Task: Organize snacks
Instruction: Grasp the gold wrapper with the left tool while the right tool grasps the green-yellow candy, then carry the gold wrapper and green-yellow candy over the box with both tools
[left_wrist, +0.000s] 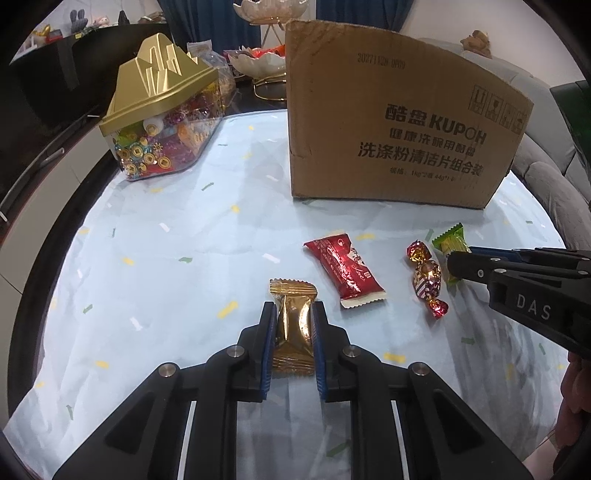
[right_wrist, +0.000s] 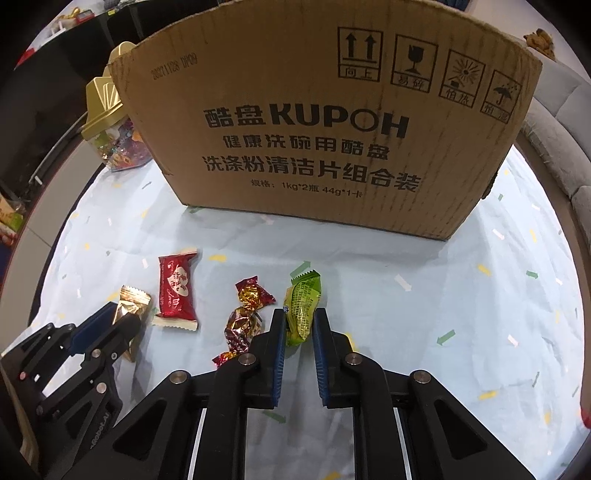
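Snacks pinned on desk (left_wrist: 147, 266): left claw (left_wrist: 293, 317) clamps gold packet (left_wrist: 293, 325) lengthwise, right claw (right_wrist: 299, 325) clamps green packet (right_wrist: 301, 314) lengthwise; cardboard box (right_wrist: 314, 122) stands beyond, nearer the right claw.

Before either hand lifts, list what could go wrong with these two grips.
1. The left gripper pinches the gold packet by its slick foil sides; it could slip out on the way up.
2. The right gripper holds the green packet right beside the twisted foil candy; lifting may snag or drag that candy.
3. The cardboard box stands tall and close behind; a low carry could knock a packet against its wall.
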